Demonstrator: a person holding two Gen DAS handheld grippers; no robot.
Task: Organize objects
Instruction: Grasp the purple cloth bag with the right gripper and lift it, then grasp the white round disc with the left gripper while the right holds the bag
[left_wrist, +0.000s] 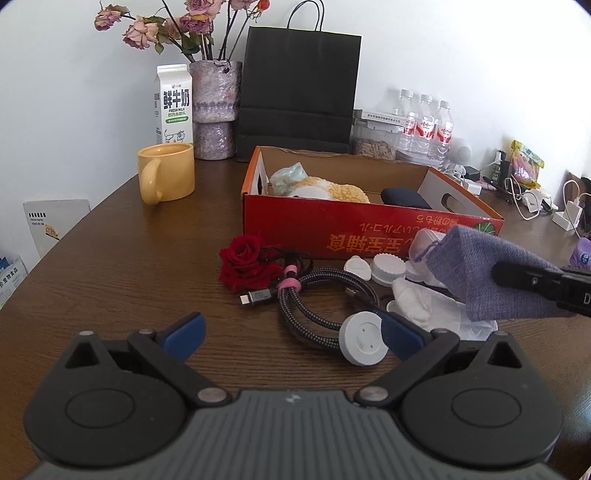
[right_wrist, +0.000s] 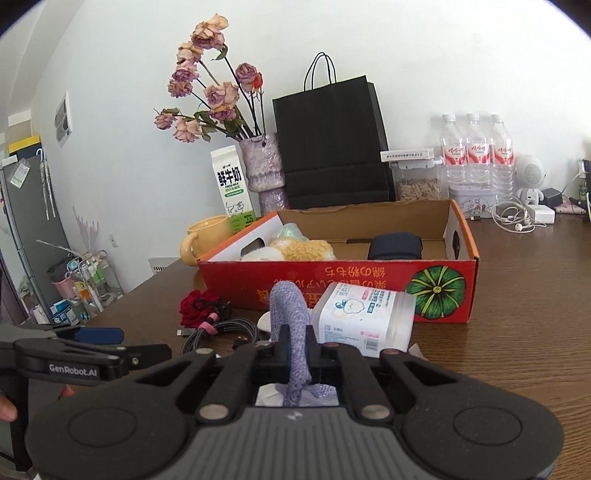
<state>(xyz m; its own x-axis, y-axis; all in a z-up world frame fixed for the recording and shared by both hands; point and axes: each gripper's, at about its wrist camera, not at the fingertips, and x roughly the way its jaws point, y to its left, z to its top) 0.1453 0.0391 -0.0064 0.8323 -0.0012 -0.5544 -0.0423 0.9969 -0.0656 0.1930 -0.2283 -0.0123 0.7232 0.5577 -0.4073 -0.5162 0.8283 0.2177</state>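
Right tongs (right_wrist: 297, 345) pinch one purple cloth (right_wrist: 290, 317); left tongs (left_wrist: 291, 334) gape over one cable (left_wrist: 314, 295)

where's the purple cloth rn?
The purple cloth is pinched in the right gripper, held above the table just in front of the red box, beside the white container.
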